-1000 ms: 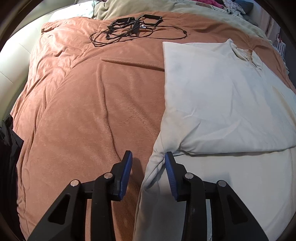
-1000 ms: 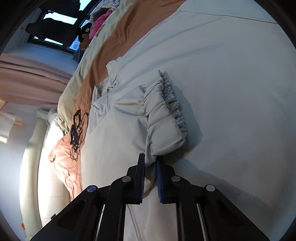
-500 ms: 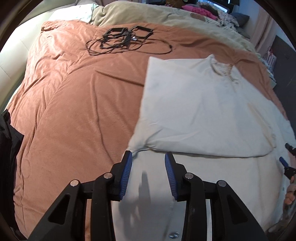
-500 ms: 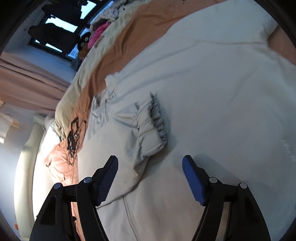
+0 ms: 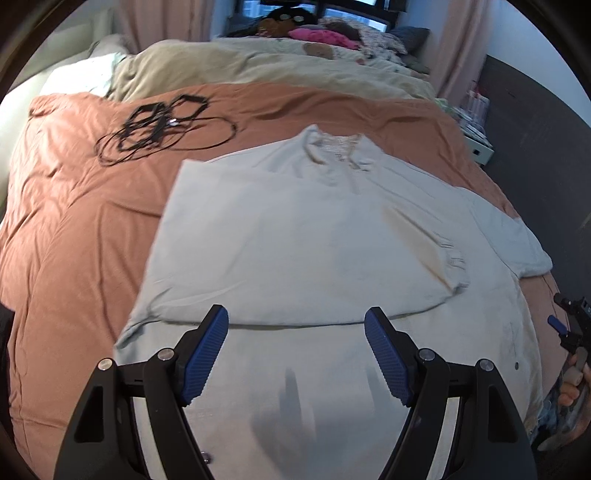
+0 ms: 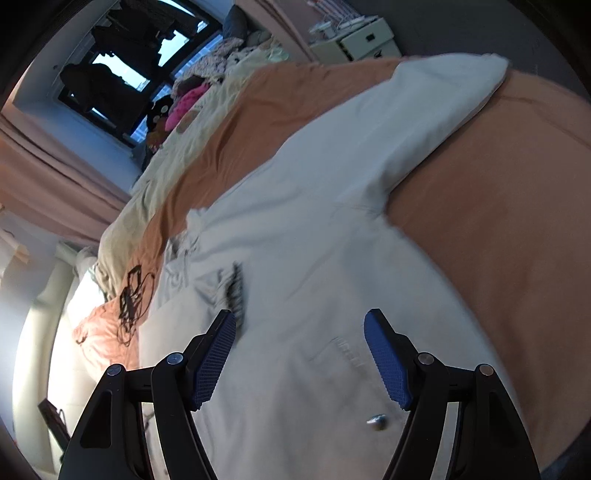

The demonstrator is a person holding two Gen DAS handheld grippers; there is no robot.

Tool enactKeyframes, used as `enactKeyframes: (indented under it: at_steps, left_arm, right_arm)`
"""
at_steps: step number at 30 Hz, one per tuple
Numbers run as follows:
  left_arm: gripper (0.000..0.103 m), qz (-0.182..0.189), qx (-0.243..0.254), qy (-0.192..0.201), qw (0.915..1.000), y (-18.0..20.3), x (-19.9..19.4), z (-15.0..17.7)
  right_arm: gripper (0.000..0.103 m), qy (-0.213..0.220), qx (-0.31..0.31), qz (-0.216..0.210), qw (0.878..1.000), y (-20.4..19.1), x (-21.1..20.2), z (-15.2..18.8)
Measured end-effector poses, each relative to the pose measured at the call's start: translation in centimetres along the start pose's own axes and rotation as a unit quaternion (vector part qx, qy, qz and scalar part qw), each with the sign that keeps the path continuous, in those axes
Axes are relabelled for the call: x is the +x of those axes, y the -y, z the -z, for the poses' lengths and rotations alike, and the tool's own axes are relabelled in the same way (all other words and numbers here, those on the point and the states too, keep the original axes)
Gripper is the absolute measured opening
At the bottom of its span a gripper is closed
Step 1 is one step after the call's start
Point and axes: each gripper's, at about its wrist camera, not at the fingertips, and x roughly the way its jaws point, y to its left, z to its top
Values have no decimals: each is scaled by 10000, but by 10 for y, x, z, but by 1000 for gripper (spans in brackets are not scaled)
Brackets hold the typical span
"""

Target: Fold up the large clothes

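Observation:
A large cream jacket [image 5: 303,236] lies spread on the orange bedspread [image 5: 81,206], collar at the far end. Its left sleeve is folded across the chest, with the gathered cuff [image 5: 452,258] near the right side. The other sleeve [image 6: 436,107] stretches outward in the right wrist view, where the jacket [image 6: 314,258] fills the middle. My left gripper [image 5: 295,354] is open and empty above the jacket's lower front. My right gripper [image 6: 299,358] is open and empty above the jacket near a snap button [image 6: 376,421]; it also shows at the left wrist view's right edge [image 5: 569,328].
A tangle of black cable [image 5: 162,125] lies on the bedspread at the far left. A beige duvet [image 5: 258,66] and piled clothes [image 5: 321,35] sit beyond. A white bedside box [image 6: 354,40] stands past the bed's right side.
My right gripper let go of the sleeve cuff, opened wide and pulled back. My left gripper moved right from the jacket's edge over its front and opened wider.

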Motion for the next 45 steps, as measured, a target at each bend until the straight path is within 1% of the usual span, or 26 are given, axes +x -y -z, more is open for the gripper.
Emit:
enactKeyframes:
  at_steps: [3,8,9,10,12,13,19,22,24,25,26,27,28,30,32,33,34,36,40,44,45]
  left_arm:
    - [77,97,232,54,9997,30,3,-5]
    - [77,359,552,10,9978,78,15,-11]
    - [77,384,607,-2,9974,85,19,-12]
    - [73,424,678,-36,9968,95,24,-12]
    - [67,496,814,-141,9953,112,35,-12]
    - [66,514,883,-199,9946,121,40,-11]
    - [66,608,1320,-447,9884,167,76,-4]
    - [66,539,1562,-601,9844,183,96,2]
    - [66,409,1696,-715,9821,191,111,4]
    - [62,359,1741,-755,9812,193,118,4]
    - [58,316,1770,-795,9805,195,126,5]
    - [47,267,1773,-858,9800,195,134,5]
    - [40,231,1740,-920,9802,194,141,4]
    - [37,273,1612,-952,9819,195,154,0]
    - [36,345,1533,-911,9834,195,159,-4]
    - [33,340,1522,-874,9839,196,163,-6]
    - [32,333,1521,-846,9842,196,165,-9]
    - [32,363,1496,-827,9846,198,170,-11]
    - [32,498,1461,-828,9845,195,170,-17]
    - [32,887,1248,-792,9850,187,160,-22]
    - [32,965,1199,-791,9849,185,157,-23]
  right_arm:
    - [73,118,-5,150,9998,20,-17,-16]
    - [73,268,-19,363,9990,51,-33,-44]
    - [73,289,-28,403,9988,55,-35,-49]
    - [72,306,-40,461,9985,61,-35,-54]
    - [72,303,-83,545,9980,68,-33,-62]
    - [70,286,-124,596,9977,72,-31,-66]
    - [70,216,-368,854,9954,88,-17,-89]
    - [69,210,-404,979,9942,97,-9,-100]
    - [69,233,-398,1035,9936,103,-4,-109]
    - [69,240,-396,1046,9934,106,-1,-113]
    - [69,248,-395,1067,9932,108,2,-117]
    - [69,250,-398,1099,9928,111,6,-122]
    - [69,247,-401,1123,9926,113,10,-124]
    - [69,236,-399,1141,9924,116,19,-131]
    - [67,262,-401,1161,9921,119,26,-137]
    - [67,293,-401,1178,9918,121,31,-141]
    - [66,319,-398,1196,9915,122,34,-144]
    - [66,388,-395,1277,9903,125,43,-152]
    - [59,431,-339,1377,9890,131,56,-164]
    - [58,506,-254,1476,9874,142,68,-177]
    - [57,512,-212,1481,9874,144,70,-179]
